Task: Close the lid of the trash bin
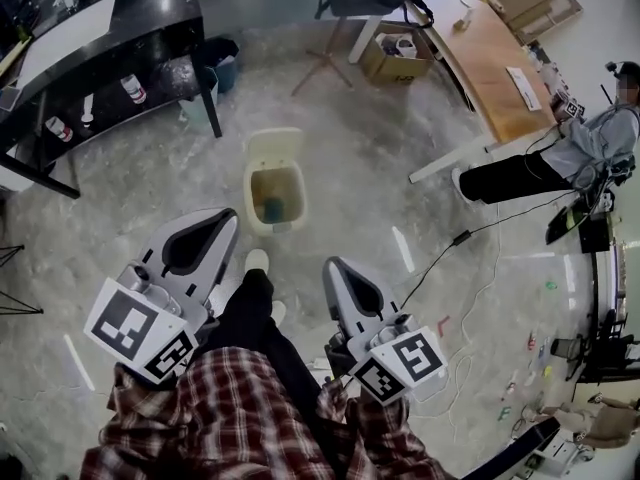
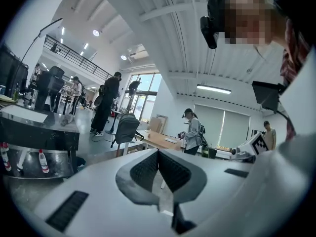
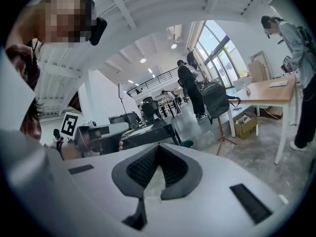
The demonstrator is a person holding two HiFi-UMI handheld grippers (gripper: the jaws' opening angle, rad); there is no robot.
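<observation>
Trash bin [image 1: 275,196] stands ahead of us, lid [image 1: 273,148] open on its far side, long axis pointing away. Our left gripper [image 1: 225,220] and right gripper [image 1: 332,268] are clenched, empty; only the head view shows the bin.

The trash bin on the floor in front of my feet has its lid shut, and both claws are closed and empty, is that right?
No: the head view shows the lid of the trash bin standing open. The left claw and right claw are closed and empty, as you said.
</observation>
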